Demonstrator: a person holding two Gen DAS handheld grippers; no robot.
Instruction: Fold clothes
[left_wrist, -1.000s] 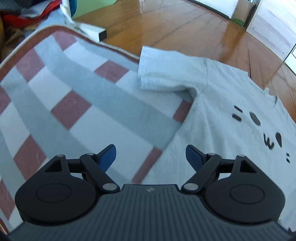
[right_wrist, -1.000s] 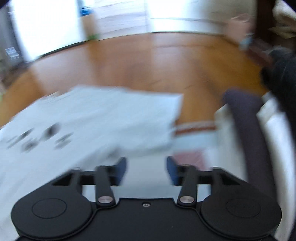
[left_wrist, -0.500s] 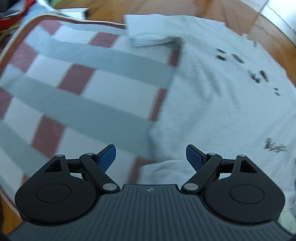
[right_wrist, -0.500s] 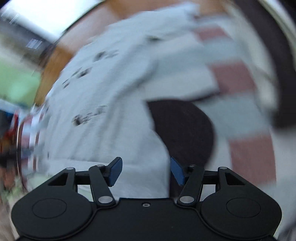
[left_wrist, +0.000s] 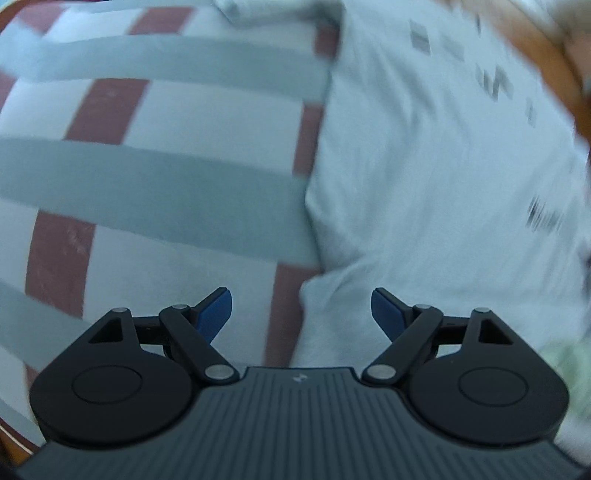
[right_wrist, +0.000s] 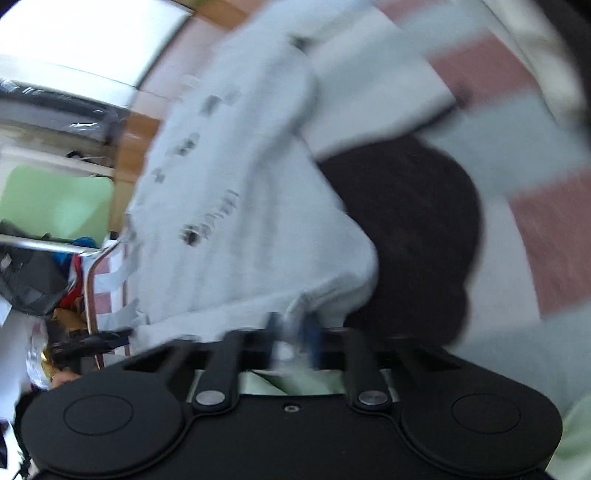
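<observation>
On the left, our left gripper (left_wrist: 301, 308) hangs with its jaws spread wide and nothing between the pads, pointing steeply down over the checked blanket (left_wrist: 155, 184) right where the pale T-shirt (left_wrist: 424, 166) has its lower corner. The shirt lies spread on that blanket, print side up, with its far sleeve near the top of the left view. If we close here without dropping onto the hem, we judge the pads may take blanket along with shirt, or nothing at all, and the fold would drag the blanket up. To the right, our right gripper (right_wrist: 293, 334) has just been closing, and its jaws now stand nearly together with a bunched edge of the shirt between them; the blur keeps us from saying how much cloth it has. A thin pinch could slip once we lift. A dark round shape (right_wrist: 406, 240) sits just beside that edge, and the cloth could snag or drape over it.
</observation>
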